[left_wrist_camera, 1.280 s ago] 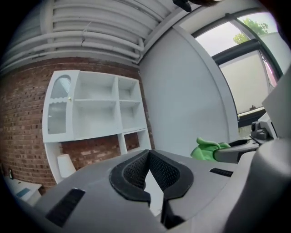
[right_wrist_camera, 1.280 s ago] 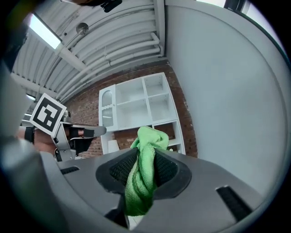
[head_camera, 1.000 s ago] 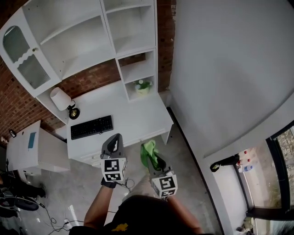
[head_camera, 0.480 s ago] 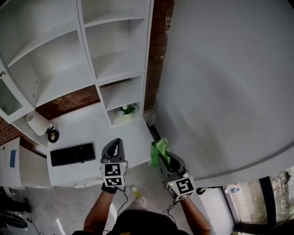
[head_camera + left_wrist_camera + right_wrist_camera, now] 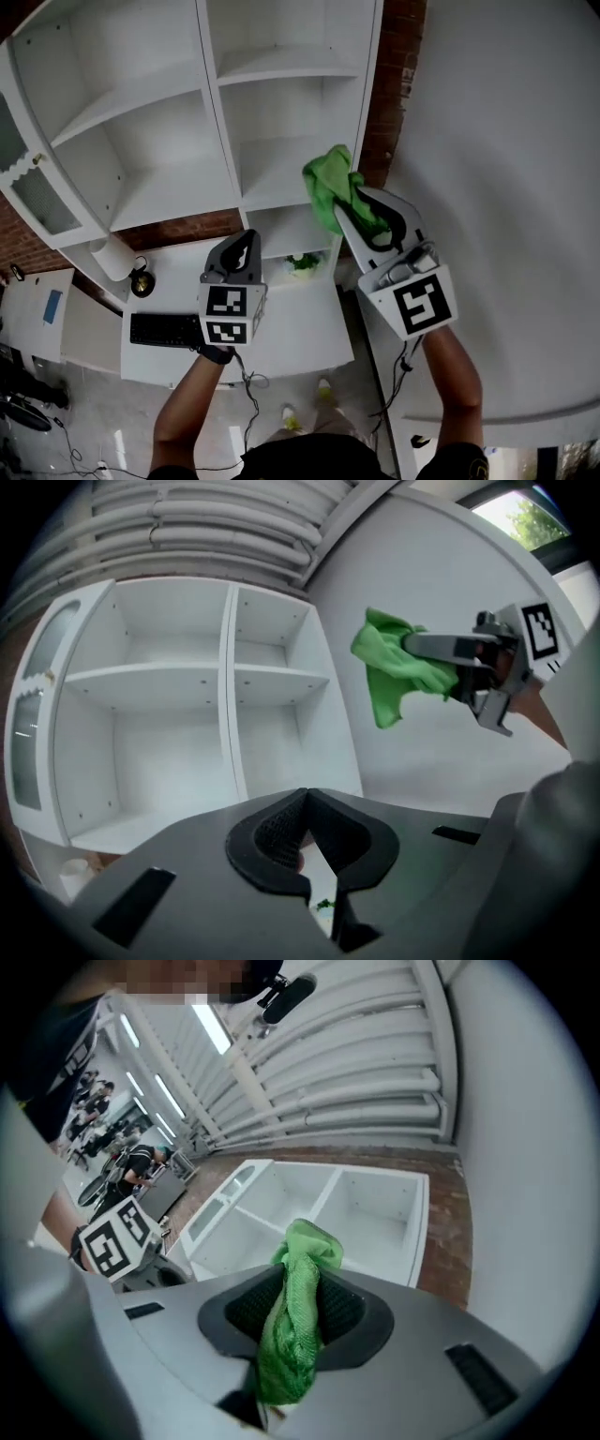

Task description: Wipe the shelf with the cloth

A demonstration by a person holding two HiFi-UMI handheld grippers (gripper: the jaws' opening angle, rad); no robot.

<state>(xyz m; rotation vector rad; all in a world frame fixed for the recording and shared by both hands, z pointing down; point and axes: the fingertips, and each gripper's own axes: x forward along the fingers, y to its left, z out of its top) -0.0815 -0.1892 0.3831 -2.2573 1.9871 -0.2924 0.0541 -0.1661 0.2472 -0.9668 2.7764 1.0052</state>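
Green cloth held up in front of the white shelf.
Nearest, the left gripper (image 5: 246, 240) has its fingers (image 5: 272, 832) closed together. The right gripper's (image 5: 354, 204) fingers (image 5: 342, 1309) pinch the cloth (image 5: 328, 183), crumpled and bright green, clear of the shelf (image 5: 281, 173). Below, the bench (image 5: 300, 325) carries a keyboard (image 5: 164, 328) and a lamp (image 5: 112, 258). A small plant (image 5: 302, 264) sits in a cubby.

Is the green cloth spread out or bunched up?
Bunched up: the green cloth sits crumpled between the jaws of the right gripper.

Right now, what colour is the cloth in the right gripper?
Bright green. The cloth shows best in the right gripper view, pinched between the jaws.
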